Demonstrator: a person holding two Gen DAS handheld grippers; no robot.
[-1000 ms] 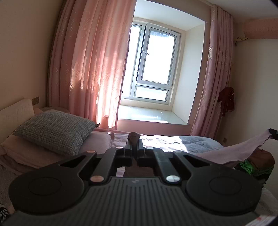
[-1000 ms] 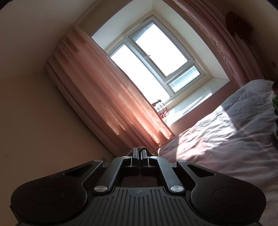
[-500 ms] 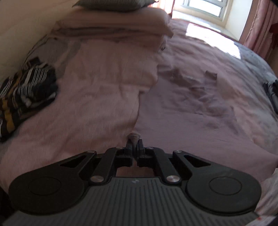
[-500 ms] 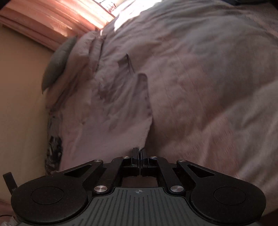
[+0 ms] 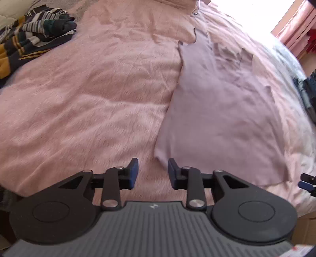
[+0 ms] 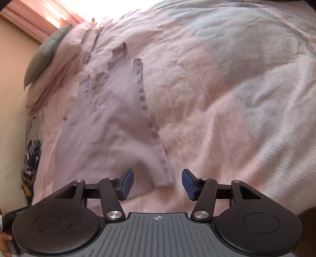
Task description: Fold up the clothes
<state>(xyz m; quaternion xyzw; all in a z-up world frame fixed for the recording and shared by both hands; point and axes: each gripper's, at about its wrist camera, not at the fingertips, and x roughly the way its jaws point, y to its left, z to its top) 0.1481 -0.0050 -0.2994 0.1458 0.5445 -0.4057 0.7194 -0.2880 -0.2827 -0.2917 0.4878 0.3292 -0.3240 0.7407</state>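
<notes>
A mauve garment (image 5: 217,118) lies spread flat on the pink bed cover (image 5: 88,98), its length running away from me. My left gripper (image 5: 152,164) hovers over the garment's near left corner; its jaws are opening and the pads do not press the cloth. In the right wrist view the same garment (image 6: 102,128) shows its stitched side hem. My right gripper (image 6: 158,175) stands over the near right corner with its jaws opening, and the corner lies loose between them. The right gripper's tip (image 5: 306,183) shows at the left wrist view's right edge.
A pile of striped dark and yellow clothes (image 5: 33,29) lies at the bed's far left. Dark clothing (image 5: 308,93) sits at the right edge. A grey pillow (image 6: 43,55) and pink curtain (image 6: 39,17) are at the head end. A hand (image 6: 4,241) shows bottom left.
Both grippers came down from window height to the bed, laying the garment flat. Both jaws, shut on its corners before, now stand apart and have let go.
</notes>
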